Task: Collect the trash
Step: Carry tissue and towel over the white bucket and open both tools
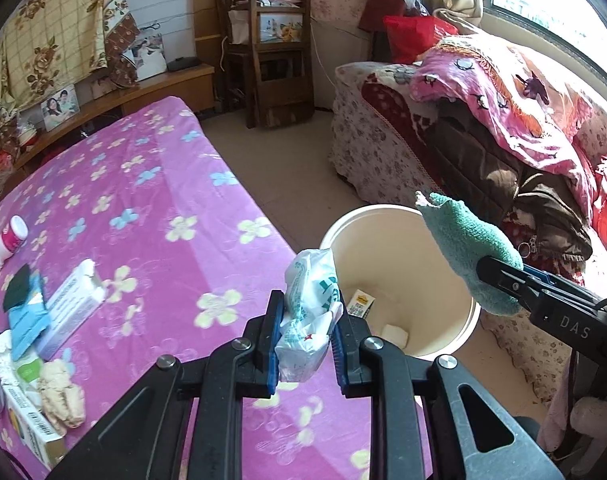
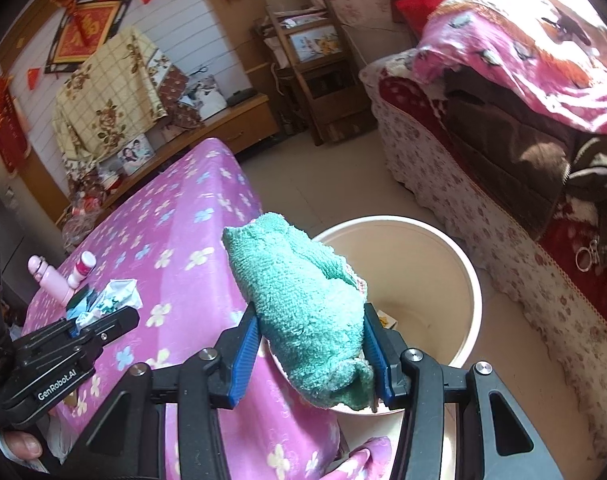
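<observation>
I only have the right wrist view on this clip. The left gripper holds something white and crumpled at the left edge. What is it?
Observer: A crumpled white plastic bag with green print, clamped between the left gripper's blue pads.
Reviewer: Is it over the bucket yet?
Observer: Roughly at the near rim of the cream bucket, beside the table edge.
Reviewer: What is already inside the bucket? The green towel hides most of it for me.
Observer: A small yellow-and-white carton and a white block lie on the bottom.
</observation>
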